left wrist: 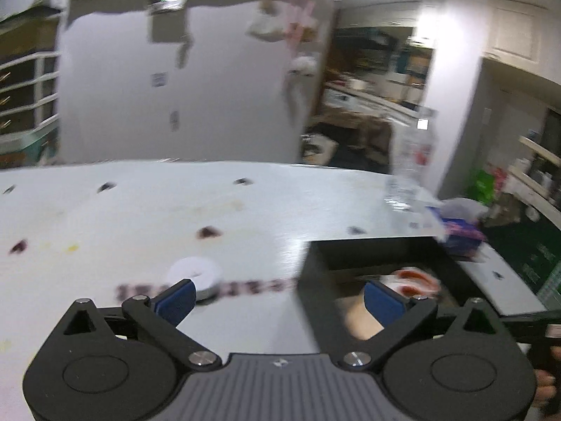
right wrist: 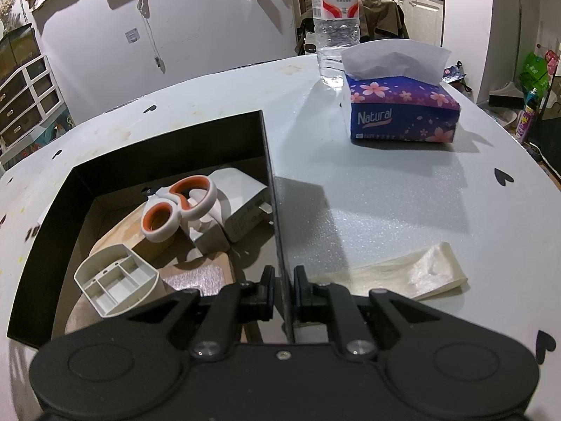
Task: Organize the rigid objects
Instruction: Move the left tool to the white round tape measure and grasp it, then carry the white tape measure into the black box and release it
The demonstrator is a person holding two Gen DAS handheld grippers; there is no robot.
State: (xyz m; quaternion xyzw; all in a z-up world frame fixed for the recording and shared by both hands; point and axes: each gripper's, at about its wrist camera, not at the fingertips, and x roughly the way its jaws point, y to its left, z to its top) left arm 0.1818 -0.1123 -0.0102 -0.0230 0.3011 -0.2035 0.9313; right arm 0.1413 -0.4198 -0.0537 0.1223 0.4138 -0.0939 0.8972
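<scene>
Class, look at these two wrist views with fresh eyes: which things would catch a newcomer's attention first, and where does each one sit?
The black box holds white-and-orange scissors, a white charger and a small divided tray; the right gripper pinches its right wall. Behind stand a blue floral tissue pack and a water bottle. In the blurred left view, the open left gripper hangs near a white round object.
</scene>
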